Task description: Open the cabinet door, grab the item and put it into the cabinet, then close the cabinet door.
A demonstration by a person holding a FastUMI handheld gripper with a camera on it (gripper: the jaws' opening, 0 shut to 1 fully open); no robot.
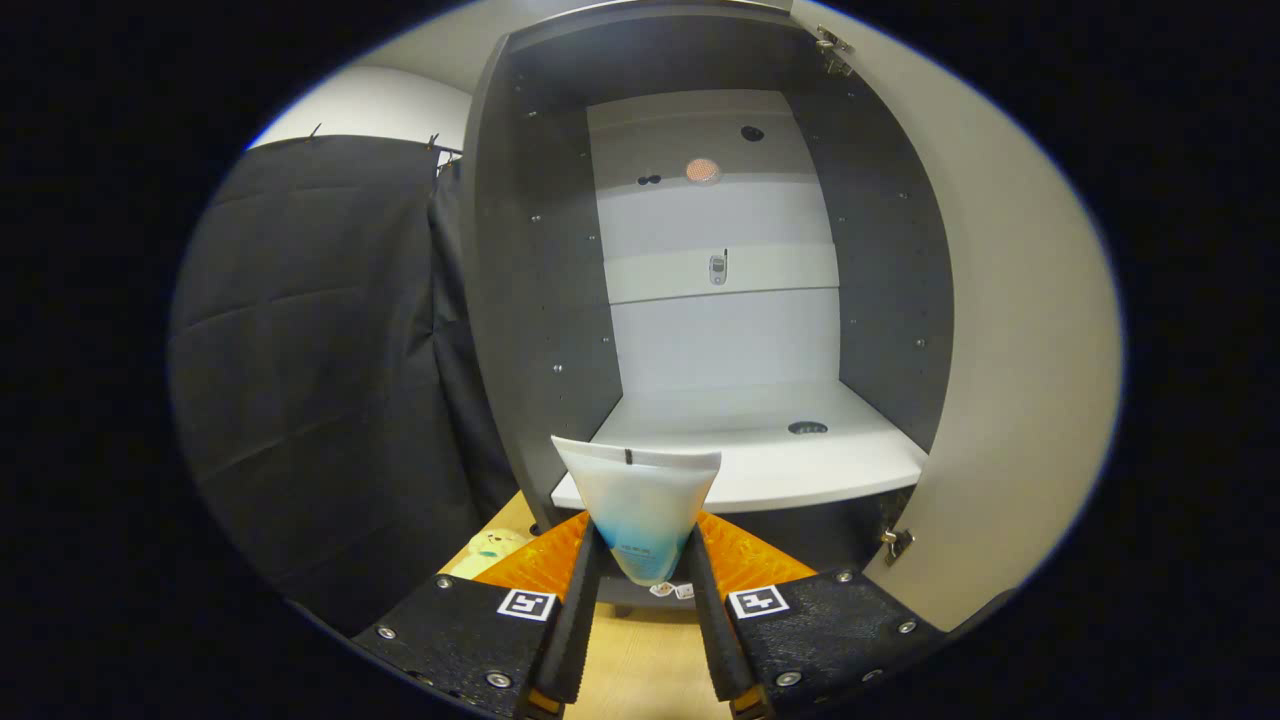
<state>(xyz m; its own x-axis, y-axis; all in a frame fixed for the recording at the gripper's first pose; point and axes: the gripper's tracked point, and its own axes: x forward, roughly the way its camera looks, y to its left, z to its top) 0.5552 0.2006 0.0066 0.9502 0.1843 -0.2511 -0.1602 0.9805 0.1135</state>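
Observation:
A translucent white and blue tube (640, 505) stands upright between my fingers, its flat crimped end up. My gripper (640, 565) is shut on the tube, both fingers pressing its lower part. Just beyond it stands the cabinet (540, 250) with dark side walls and a pale back panel. Its white bottom shelf (800, 470) lies ahead of the tube, at about the height of the tube's top. The cabinet door (1010, 350) is swung wide open to the right, hinges showing at top and bottom.
A wooden tabletop (640, 660) lies under my fingers. A small pale yellow toy (490, 548) sits on it left of the fingers, next to the black cloth wall (320, 380). A small dark round hole (807, 427) marks the shelf.

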